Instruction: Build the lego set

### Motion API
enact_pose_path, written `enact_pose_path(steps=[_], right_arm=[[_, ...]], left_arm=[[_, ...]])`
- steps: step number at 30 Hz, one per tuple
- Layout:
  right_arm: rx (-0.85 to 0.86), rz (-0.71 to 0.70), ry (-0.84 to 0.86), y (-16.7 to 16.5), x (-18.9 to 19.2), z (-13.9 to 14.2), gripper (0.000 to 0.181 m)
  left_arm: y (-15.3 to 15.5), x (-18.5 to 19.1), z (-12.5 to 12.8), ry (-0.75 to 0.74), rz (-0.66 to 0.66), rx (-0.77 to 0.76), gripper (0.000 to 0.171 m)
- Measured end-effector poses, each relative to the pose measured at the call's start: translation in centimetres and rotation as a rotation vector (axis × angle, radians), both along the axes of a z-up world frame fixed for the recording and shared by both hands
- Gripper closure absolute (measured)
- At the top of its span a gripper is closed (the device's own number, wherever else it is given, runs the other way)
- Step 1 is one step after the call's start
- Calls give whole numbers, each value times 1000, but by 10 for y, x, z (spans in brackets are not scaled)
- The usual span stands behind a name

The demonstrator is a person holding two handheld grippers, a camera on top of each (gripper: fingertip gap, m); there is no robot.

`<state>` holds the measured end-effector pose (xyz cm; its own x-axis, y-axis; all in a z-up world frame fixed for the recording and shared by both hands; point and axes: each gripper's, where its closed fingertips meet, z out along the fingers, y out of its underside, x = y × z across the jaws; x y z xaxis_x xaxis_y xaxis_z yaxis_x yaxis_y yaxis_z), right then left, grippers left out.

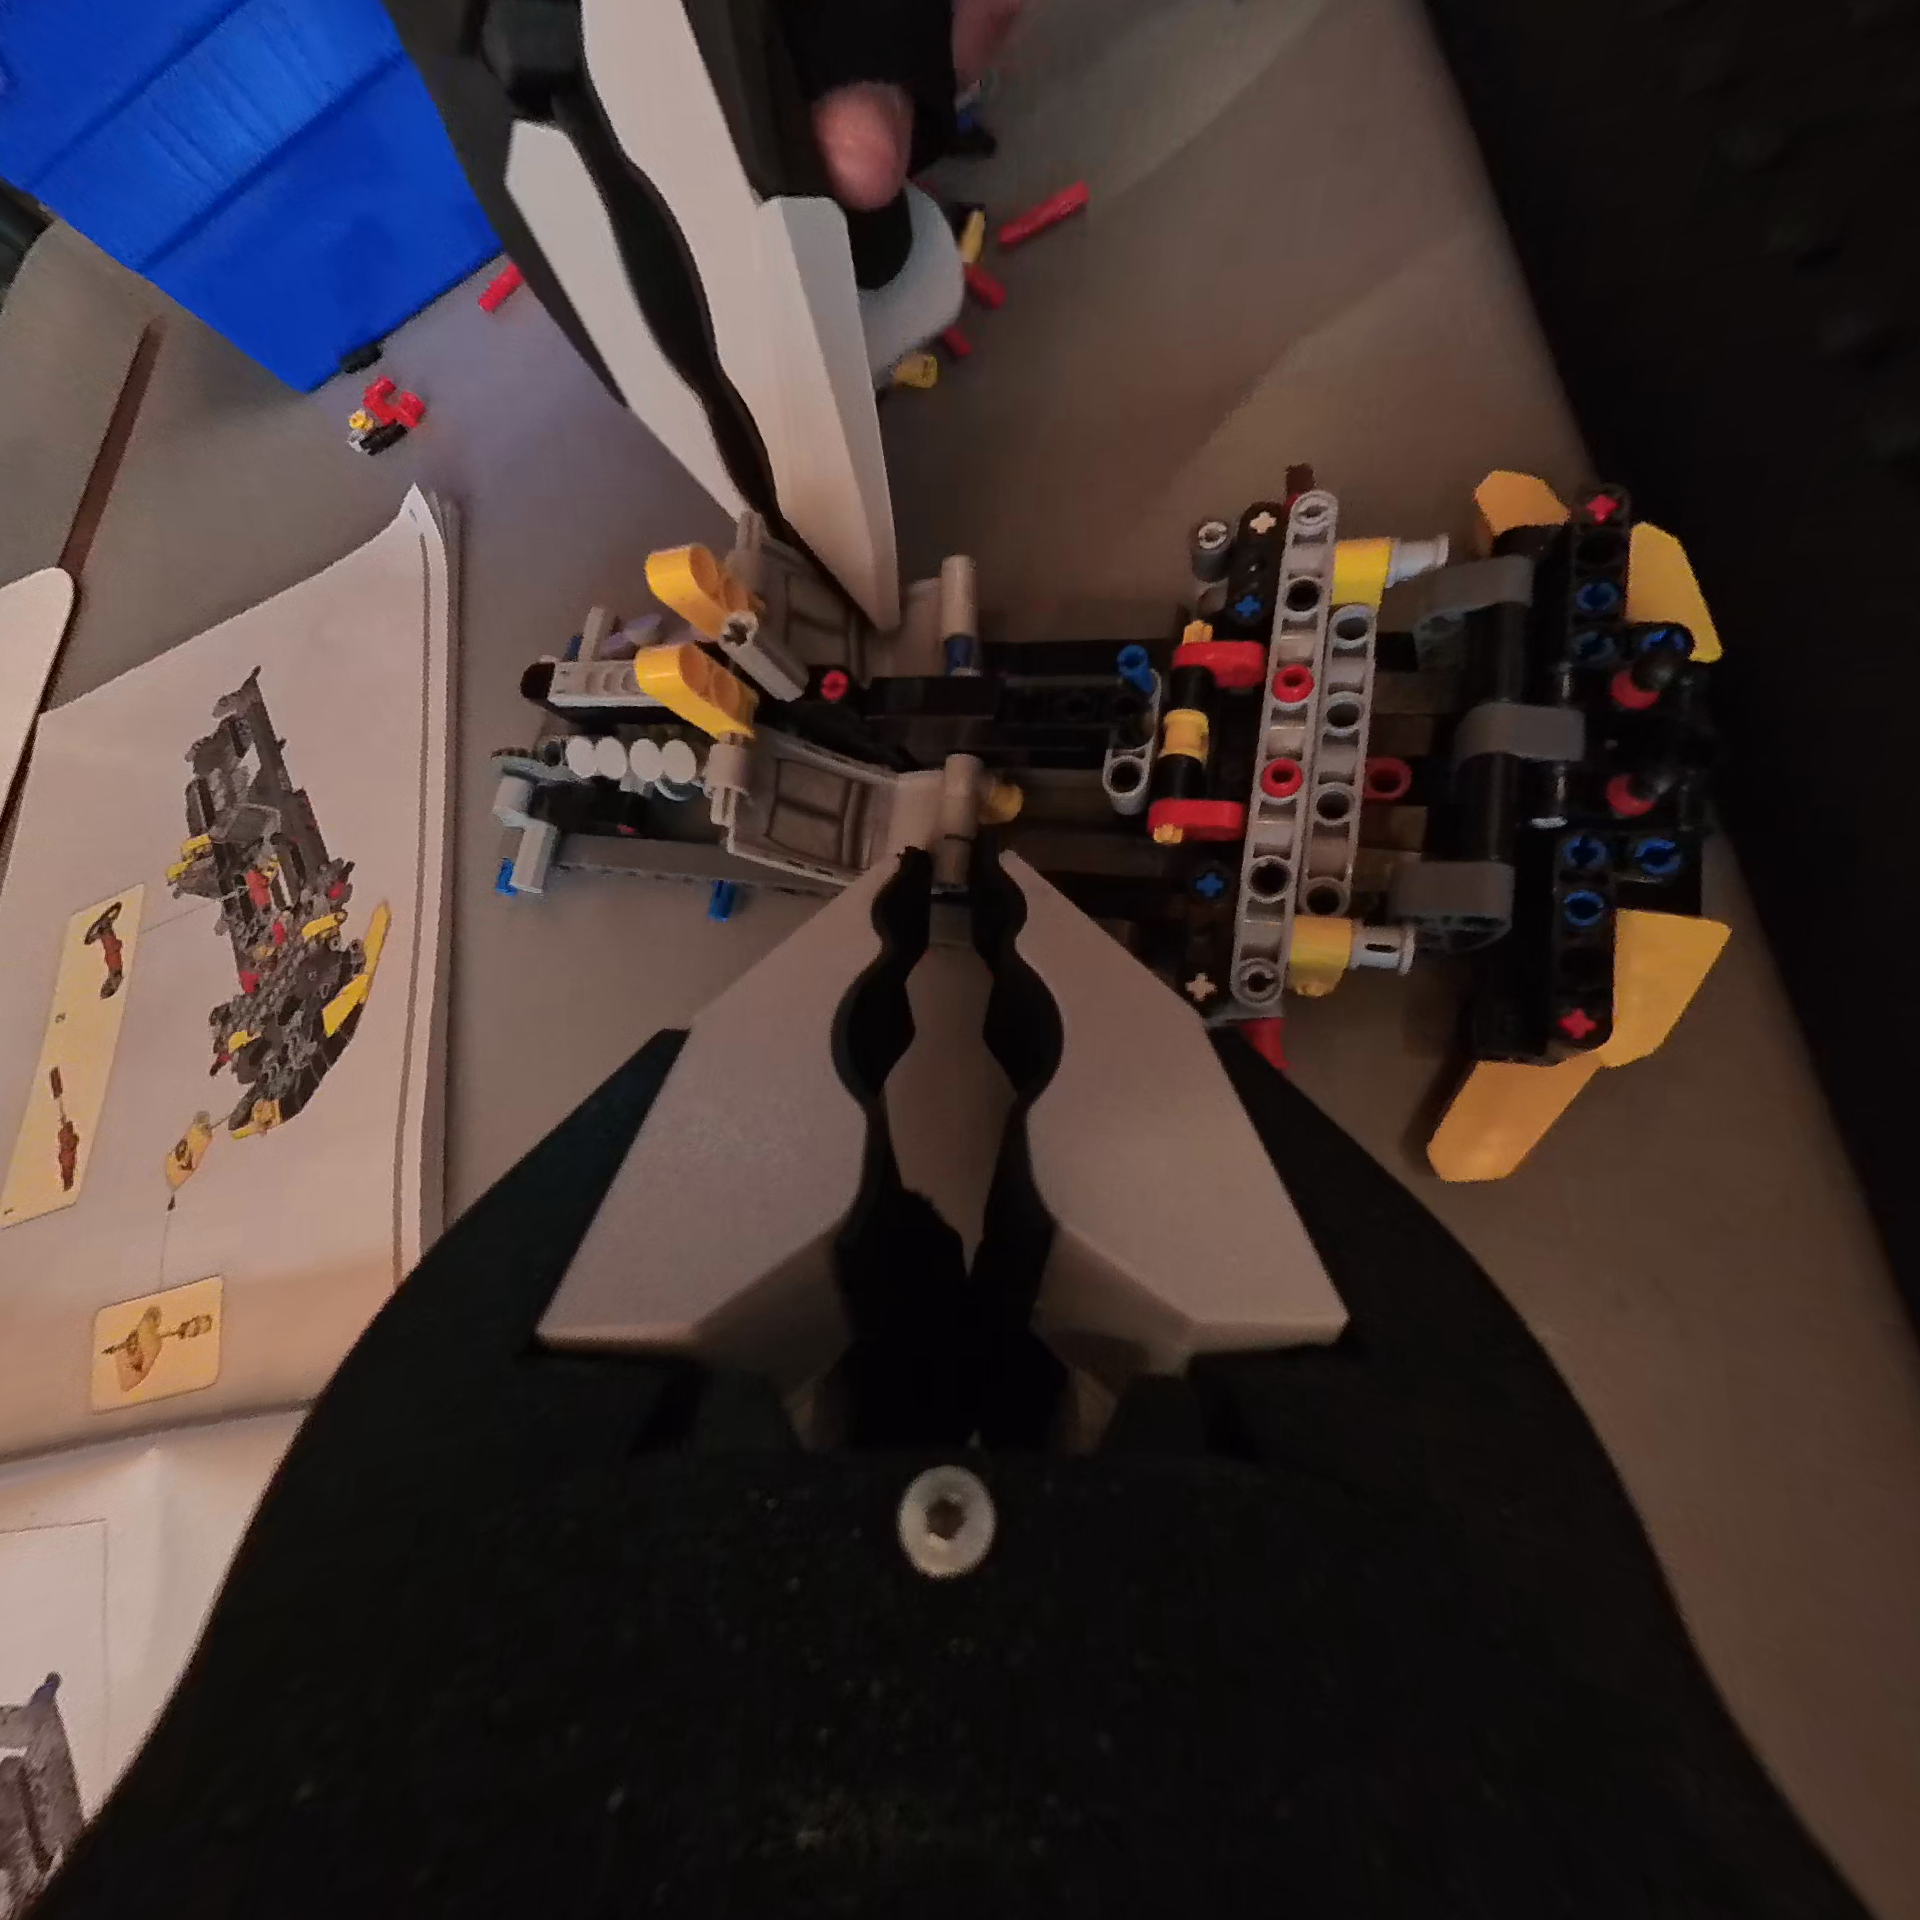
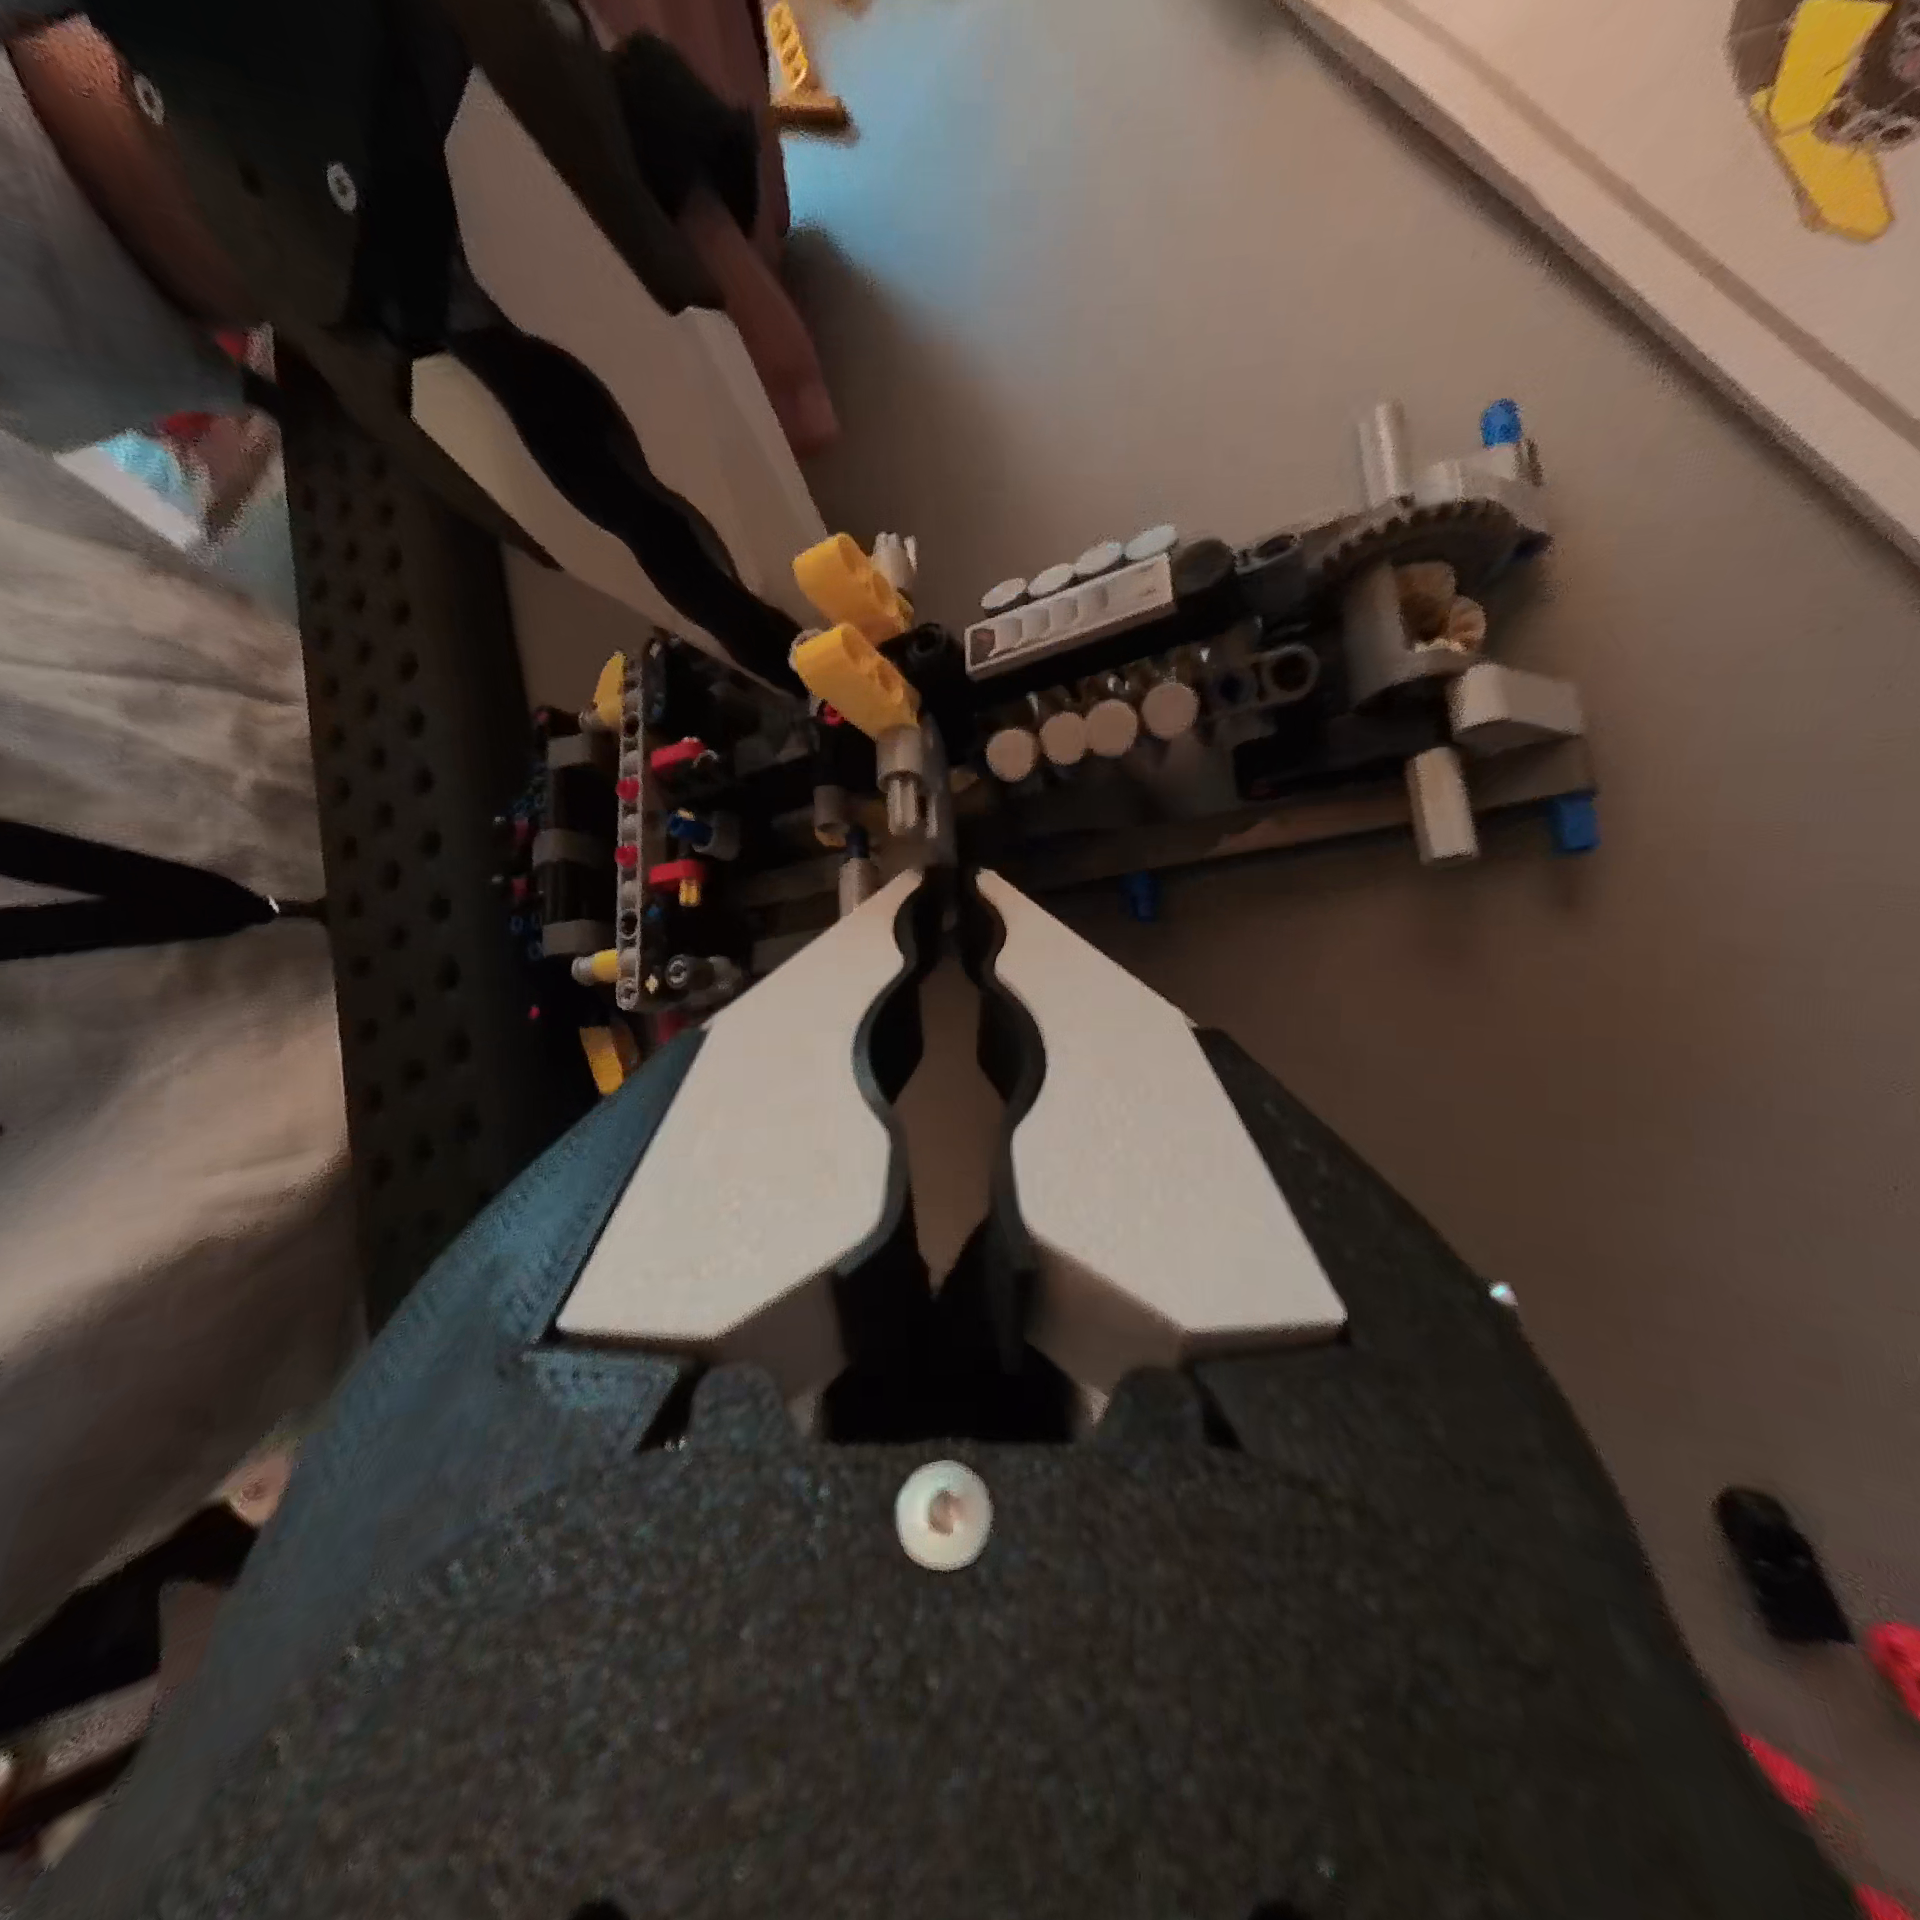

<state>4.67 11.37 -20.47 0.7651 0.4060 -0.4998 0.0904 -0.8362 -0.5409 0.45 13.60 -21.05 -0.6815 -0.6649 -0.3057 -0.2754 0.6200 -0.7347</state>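
Note:
A half-built lego vehicle chassis (image 1: pixel 1288 727), black and grey with yellow panels and red and blue pins, lies on the beige table. My left gripper (image 1: pixel 958 868) is closed on a grey axle piece (image 1: pixel 961 800) at the chassis's near side, beside a grey seat panel (image 1: pixel 800 821). My right gripper (image 1: pixel 878 608) comes in from the far side, its tips against the other seat panel. In the right wrist view my right gripper (image 2: pixel 951 888) is closed on the edge of the chassis (image 2: pixel 1091 665) below two yellow connectors (image 2: pixel 852 623). The left gripper (image 2: pixel 790 649) reaches in opposite.
An open instruction booklet (image 1: pixel 260 883) lies left of the model and shows in the right wrist view (image 2: pixel 1662 208). A blue box (image 1: pixel 239 177) stands at the back left. Loose red pieces (image 1: pixel 1039 213) lie behind the model. A black perforated board (image 2: pixel 405 831) stands beyond the chassis's front end.

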Motion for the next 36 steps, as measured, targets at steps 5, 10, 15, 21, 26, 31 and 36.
enact_pose_path(steps=[5, 10, 15, 21, 26, 31, 36], right_arm=[[-24, 125, -73, -1, 1, -2, 179], [-90, 146, -2, -7, -1, -1, 179], [-94, 66, 34, -6, -3, -1, 179], [-100, -118, 55, -4, -3, -1, 180], [-6, -225, 44, -5, -1, -1, 177], [226, -154, -124, -14, 9, 19, 162], [393, 8, -377, -18, -14, 12, 158]], left_arm=[[-1, 1, 0, 8, -7, -5, 166], [-1, 2, 0, 4, -10, 3, 166], [-1, 2, 0, 10, -8, -2, 167], [-2, 3, 0, 14, -4, -6, 167], [-2, 2, 1, 10, -1, -4, 166], [-2, 2, 1, 11, -4, -8, 166], [-2, 2, 1, 12, -35, -7, 166]])
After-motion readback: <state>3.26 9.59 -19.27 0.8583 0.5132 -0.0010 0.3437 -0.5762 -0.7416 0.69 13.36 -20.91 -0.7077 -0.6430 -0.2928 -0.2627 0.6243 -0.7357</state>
